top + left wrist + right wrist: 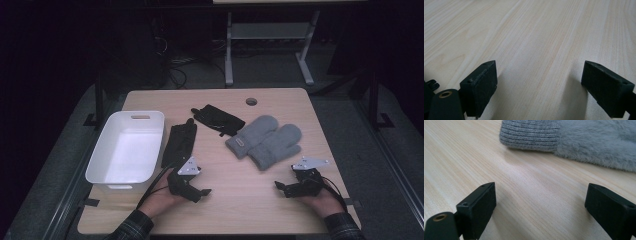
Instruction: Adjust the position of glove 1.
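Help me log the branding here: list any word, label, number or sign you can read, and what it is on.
No text can be read.
Small patch on the cuff of the left grey mitten: too small and blurred to read.
Black gloves, white bin, table: no lettering shows.

The left gripper (539, 92) hangs low over a pale wooden surface (536, 37) with fine lengthwise grain. Its two black jaws stand wide apart, nothing between them, each casting a soft shadow on the wood.
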A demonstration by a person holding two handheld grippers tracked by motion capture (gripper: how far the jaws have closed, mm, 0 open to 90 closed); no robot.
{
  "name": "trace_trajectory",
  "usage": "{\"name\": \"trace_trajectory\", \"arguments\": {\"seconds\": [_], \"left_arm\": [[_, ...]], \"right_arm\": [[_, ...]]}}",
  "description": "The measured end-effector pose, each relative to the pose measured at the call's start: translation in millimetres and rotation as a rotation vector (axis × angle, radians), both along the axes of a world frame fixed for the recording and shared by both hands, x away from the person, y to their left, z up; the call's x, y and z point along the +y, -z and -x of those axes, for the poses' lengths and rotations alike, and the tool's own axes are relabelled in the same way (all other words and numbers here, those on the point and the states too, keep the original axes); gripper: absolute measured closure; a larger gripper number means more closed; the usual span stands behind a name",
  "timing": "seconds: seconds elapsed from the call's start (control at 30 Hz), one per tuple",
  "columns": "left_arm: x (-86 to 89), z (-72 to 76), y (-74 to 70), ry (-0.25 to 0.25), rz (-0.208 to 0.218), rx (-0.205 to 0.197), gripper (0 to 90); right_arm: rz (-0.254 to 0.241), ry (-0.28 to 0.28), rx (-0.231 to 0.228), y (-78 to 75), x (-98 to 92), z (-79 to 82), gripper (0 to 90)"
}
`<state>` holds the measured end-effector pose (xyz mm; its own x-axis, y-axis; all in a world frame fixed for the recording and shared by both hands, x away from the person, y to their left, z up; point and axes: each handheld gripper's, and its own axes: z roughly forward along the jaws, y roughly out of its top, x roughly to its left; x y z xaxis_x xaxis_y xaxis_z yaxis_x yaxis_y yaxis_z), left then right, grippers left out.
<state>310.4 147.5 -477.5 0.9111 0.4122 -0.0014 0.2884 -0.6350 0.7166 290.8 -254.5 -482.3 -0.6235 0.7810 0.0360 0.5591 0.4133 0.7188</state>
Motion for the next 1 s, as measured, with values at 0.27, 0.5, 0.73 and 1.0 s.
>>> {"name": "trace_trajectory", "arguments": {"seconds": [0.27,0.5,0.73,1.0], "left_arm": [[0.1,1.0,0.2,-0.010,0.004,0.002,12.3],[1.2,3.0,0.5,-0.013,0.014,0.004,12.3],[2.1,2.1,0.1,-0.003,0.005,-0.005,12.3],[1.8,1.7,-0.1,0.001,0.004,-0.004,12.3]], "right_arm": [[0.035,-0.041,0.034,-5.0,1.8,-2.6,16.4],[0.036,-0.059,-0.001,-24.3,5.1,-5.7,49.1],[-0.020,-0.051,0.001,-42.5,11.8,-18.7,84.5],[-0.034,-0.068,-0.010,-45.9,18.1,-41.6,89.9]]}}
